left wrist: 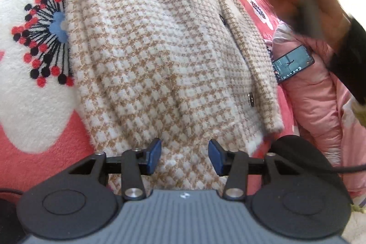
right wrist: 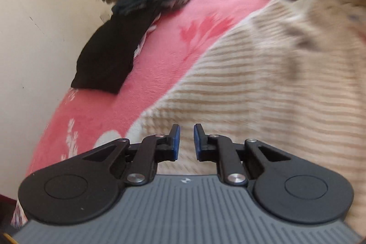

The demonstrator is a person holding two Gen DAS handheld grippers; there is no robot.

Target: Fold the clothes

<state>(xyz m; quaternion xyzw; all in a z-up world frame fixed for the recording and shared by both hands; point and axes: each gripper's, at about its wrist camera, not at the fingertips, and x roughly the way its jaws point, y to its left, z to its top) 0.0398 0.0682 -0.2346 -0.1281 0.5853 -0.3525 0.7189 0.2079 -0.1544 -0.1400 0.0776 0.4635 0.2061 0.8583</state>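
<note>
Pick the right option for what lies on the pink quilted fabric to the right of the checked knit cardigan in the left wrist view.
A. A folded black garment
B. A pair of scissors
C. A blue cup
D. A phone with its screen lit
D: a phone with a lit dark screen rests on the pink quilted fabric, just right of the checked cardigan.

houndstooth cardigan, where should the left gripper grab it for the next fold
Take the houndstooth cardigan by its bottom hem, which lies flat on the pink blanket just ahead of the left gripper. Probably come in low from the near side, the open jaws straddling the edge. The buttoned front band is a doubled, thicker layer.
</note>
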